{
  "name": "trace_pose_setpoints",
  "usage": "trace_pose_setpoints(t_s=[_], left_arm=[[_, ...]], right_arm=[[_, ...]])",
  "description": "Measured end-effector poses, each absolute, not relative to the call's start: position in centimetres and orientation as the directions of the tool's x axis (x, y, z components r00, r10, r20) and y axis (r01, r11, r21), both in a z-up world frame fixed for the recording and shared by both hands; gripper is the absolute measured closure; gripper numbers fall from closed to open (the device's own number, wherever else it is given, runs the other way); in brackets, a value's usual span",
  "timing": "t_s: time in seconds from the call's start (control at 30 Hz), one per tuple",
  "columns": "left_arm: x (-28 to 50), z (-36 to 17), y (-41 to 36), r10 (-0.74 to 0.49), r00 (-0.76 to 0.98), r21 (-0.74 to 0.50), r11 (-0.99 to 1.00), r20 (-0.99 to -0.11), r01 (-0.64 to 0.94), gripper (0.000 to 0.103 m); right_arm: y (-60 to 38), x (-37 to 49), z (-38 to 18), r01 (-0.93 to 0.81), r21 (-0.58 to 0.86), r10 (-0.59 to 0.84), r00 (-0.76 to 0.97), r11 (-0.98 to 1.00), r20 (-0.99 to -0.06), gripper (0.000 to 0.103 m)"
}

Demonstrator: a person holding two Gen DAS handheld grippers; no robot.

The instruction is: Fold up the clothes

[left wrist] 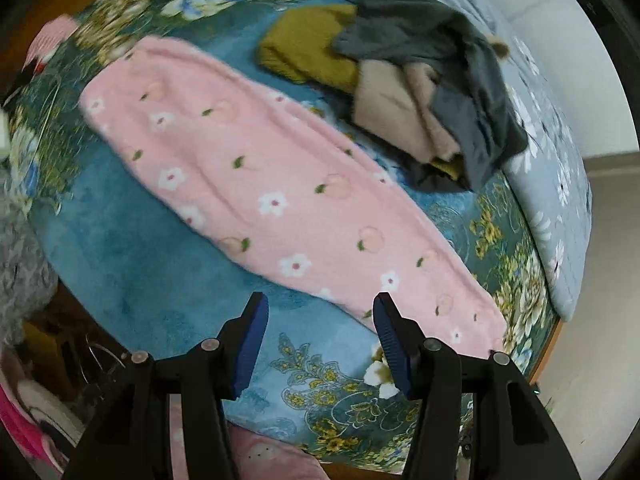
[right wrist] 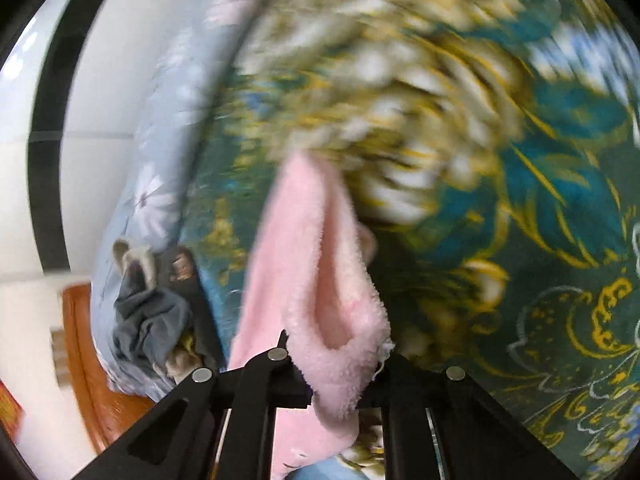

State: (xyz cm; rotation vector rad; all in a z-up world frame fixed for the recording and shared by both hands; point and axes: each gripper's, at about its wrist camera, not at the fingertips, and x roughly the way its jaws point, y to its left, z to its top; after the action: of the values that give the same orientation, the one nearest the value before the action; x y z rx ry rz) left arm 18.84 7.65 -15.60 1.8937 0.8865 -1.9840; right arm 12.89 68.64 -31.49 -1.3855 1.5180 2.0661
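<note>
No brand, label or writing is readable in either view.

From my left wrist camera, my left gripper points steeply down over the bed, its blue-padded fingers spread apart with nothing between them. Beyond them the pink fleece garment, printed with white flowers and peaches, lies flat in a long strip running from far left to near right across the teal floral bedspread. Its near right end passes just beyond my right-hand finger; whether it touches I cannot tell. Far right sits a pile of clothes: mustard, beige and grey pieces heaped together, their exact kinds hard to make out. A light blue flowered quilt runs along the right side. The left edge is blurred, with a grey fuzzy mass and clutter I cannot identify, and a pink scrap is cut off at the bottom.

From my right wrist camera, everything is smeared by motion. My right gripper has its fingers pressed together, pinching a fold of the pink fleece garment, which covers the fingertips and drapes down between the arms. The bedspread fills the right; the quilt and clothes pile sit at left beside a wooden bed frame.
</note>
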Motion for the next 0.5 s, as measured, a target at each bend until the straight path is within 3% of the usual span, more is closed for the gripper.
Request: trace_pose_setpoints(t_s=[0.27, 0.5], left_arm=[[20.8, -16.6, 1.9, 0.264, -0.155, -0.301, -0.712, -0.952, 0.635, 0.047], [20.8, -17.2, -6.8, 0.286, -0.172, -0.328, -0.692, -0.943, 0.643, 0.047]], right_arm=[[52.0, 7.4, -19.4, -0.207, 0.419, -0.255, -0.537, -0.884, -0.804, 0.092], [35.3, 5.6, -20.3, -0.066, 0.309, -0.252, -0.431, -0.949, -0.866, 0.092]])
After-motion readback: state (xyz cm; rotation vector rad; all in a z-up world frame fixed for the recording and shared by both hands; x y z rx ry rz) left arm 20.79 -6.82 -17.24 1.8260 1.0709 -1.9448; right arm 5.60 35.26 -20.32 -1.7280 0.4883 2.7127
